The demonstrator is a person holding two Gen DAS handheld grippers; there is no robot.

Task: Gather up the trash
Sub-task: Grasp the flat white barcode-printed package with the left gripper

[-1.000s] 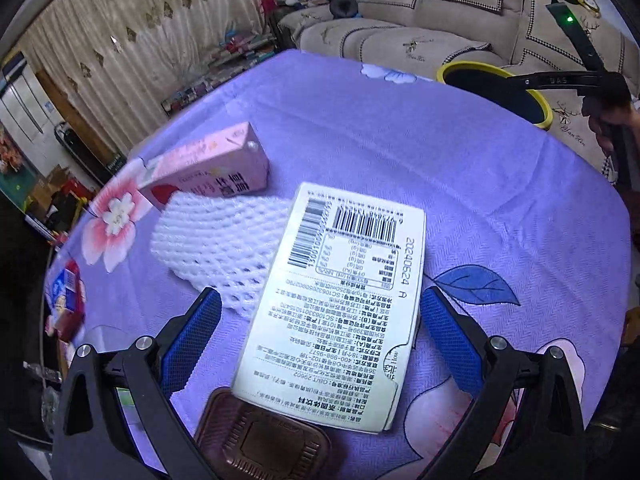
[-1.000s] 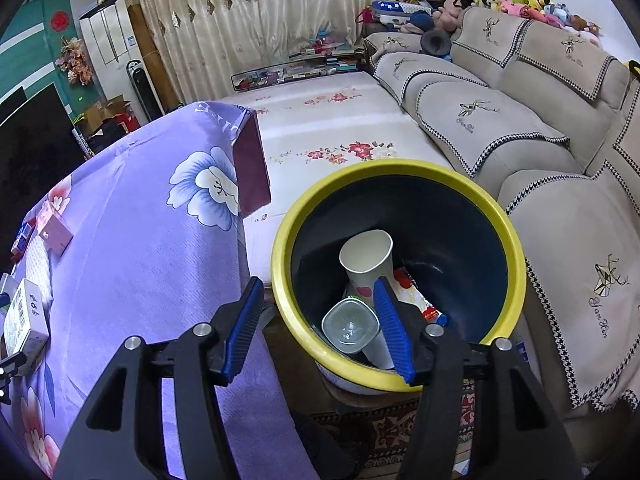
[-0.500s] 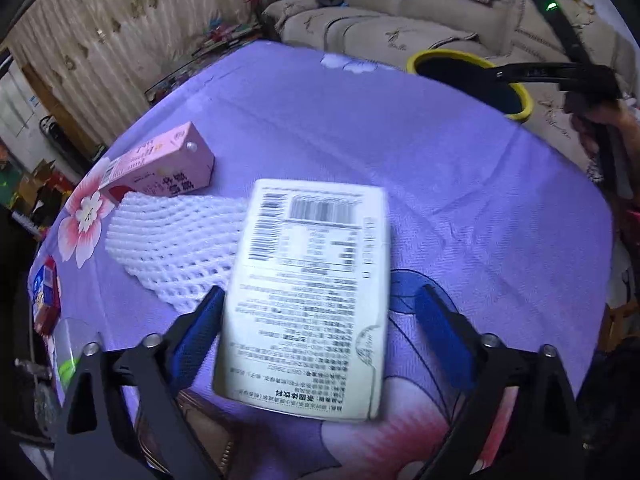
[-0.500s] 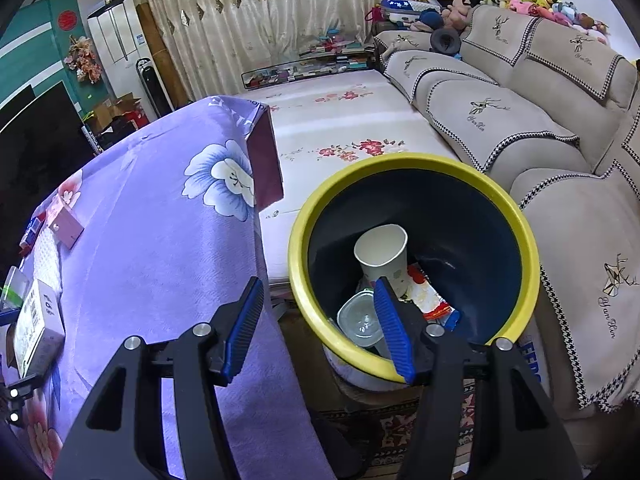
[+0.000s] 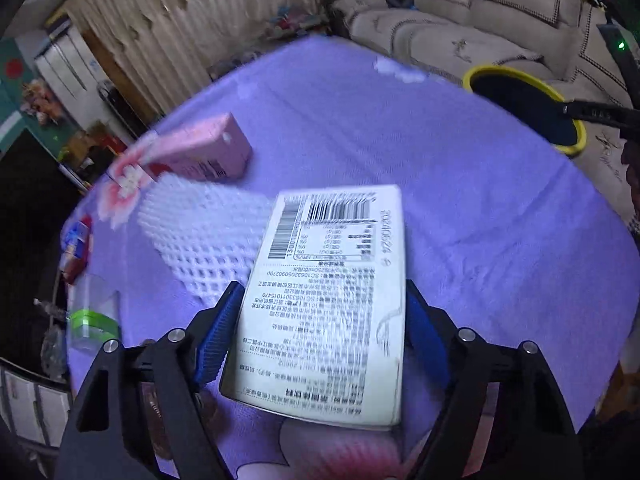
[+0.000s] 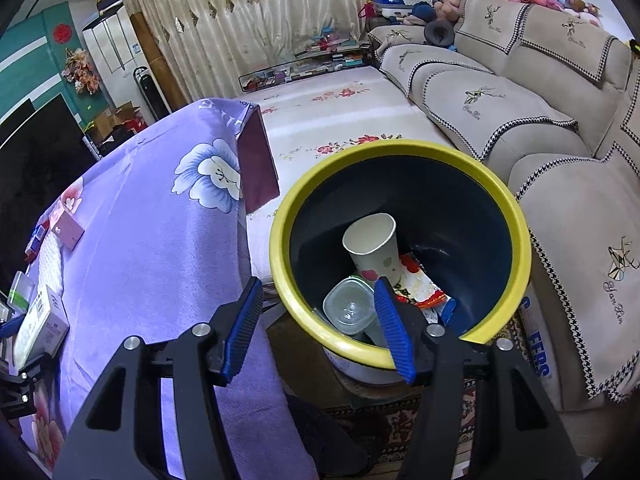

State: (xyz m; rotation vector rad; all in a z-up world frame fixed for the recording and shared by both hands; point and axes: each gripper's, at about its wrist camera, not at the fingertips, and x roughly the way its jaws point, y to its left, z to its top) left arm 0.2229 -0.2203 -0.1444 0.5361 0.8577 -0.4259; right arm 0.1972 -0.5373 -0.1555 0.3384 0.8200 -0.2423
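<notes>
My left gripper [image 5: 320,320] is shut on a white drink carton [image 5: 332,296] with a barcode and holds it above the purple floral tablecloth [image 5: 440,160]. The carton also shows at the far left of the right wrist view [image 6: 38,320]. A pink carton [image 5: 200,152] and white foam netting [image 5: 200,232] lie on the cloth behind it. My right gripper [image 6: 316,320] is open and empty, over the near rim of the yellow-rimmed bin [image 6: 516,216], which holds a paper cup [image 6: 374,248], a clear plastic tub [image 6: 348,308] and a red wrapper [image 6: 416,284]. The bin [image 5: 524,80] stands past the table's far right edge.
A small red-blue pack [image 5: 76,248] and a clear container with a green band [image 5: 90,316] sit at the table's left edge. A brown tray [image 5: 160,420] lies under my left gripper. A beige sofa [image 6: 520,100] stands behind the bin.
My left gripper has closed on the white carton and lifted it off the cloth. My right gripper has stayed open, drifting slightly left over the bin's rim.
</notes>
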